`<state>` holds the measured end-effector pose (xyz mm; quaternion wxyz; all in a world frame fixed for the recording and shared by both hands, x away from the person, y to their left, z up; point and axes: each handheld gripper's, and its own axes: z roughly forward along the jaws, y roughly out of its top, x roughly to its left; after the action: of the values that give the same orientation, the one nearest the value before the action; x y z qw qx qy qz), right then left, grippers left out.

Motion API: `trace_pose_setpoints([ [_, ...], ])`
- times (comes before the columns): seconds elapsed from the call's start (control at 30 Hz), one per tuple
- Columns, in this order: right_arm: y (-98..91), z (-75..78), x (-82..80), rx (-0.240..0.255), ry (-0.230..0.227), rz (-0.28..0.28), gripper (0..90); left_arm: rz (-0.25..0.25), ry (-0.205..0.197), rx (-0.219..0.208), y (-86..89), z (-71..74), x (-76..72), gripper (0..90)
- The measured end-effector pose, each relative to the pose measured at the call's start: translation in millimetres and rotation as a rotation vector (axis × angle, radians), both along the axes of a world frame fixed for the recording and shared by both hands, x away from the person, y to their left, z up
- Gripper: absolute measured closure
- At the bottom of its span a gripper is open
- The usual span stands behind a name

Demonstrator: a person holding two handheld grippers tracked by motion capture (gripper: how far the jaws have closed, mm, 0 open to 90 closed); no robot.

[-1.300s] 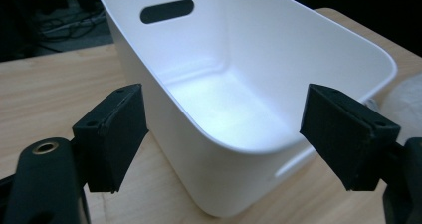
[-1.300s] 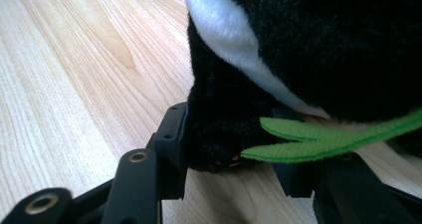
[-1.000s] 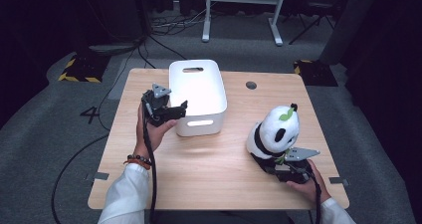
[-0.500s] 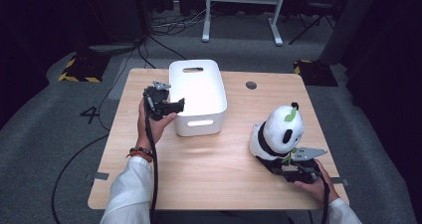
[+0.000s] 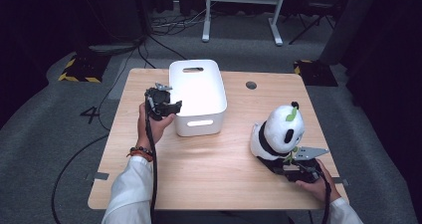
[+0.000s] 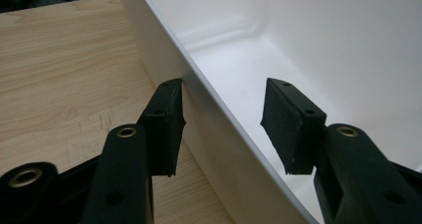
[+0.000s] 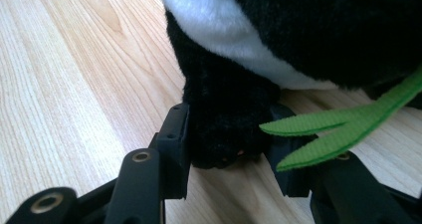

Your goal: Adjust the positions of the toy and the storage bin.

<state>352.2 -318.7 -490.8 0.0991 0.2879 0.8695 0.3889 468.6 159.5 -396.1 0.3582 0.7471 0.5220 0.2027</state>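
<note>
A white plastic bin stands on the wooden table, open side up. My left gripper straddles its near left wall, one pad outside and one inside. Its jaws have just been closing on that wall and now grip it. At the right front sits a black-and-white plush panda with a green leaf. My right gripper is shut on the panda's black paw, which bulges between its pads.
A round cable hole lies in the table behind the panda. The table's front edge runs just below both hands. Beyond the table are grey carpet, cables and a white desk frame.
The left gripper has edged a little toward the bin and its jaws have closed over the bin's left wall. The right gripper and the panda have stayed put.
</note>
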Motion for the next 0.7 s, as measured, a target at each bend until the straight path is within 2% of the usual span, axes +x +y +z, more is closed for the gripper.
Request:
trace_pose_setpoints([
  [0.2, -6.8, 0.4, 2.0, -0.002, 0.006, 0.007, 56.7, -0.016, -0.001, -0.018, -3.9, -1.2, -5.3, 55.8],
  [0.37, -11.3, 0.9, 4.4, -0.003, 0.015, 0.014, 56.9, 0.003, -0.007, -0.070, -9.6, -4.1, -16.2, 55.2],
  [0.6, -16.4, 2.2, 8.0, -0.016, 0.020, 0.025, 57.1, -0.016, -0.008, -0.031, -29.3, -2.2, -36.9, 51.3],
  [0.7, -18.5, 2.1, 9.8, -0.016, 0.021, 0.024, 57.1, -0.010, -0.015, -0.050, -39.8, -2.9, -46.7, 48.5],
])
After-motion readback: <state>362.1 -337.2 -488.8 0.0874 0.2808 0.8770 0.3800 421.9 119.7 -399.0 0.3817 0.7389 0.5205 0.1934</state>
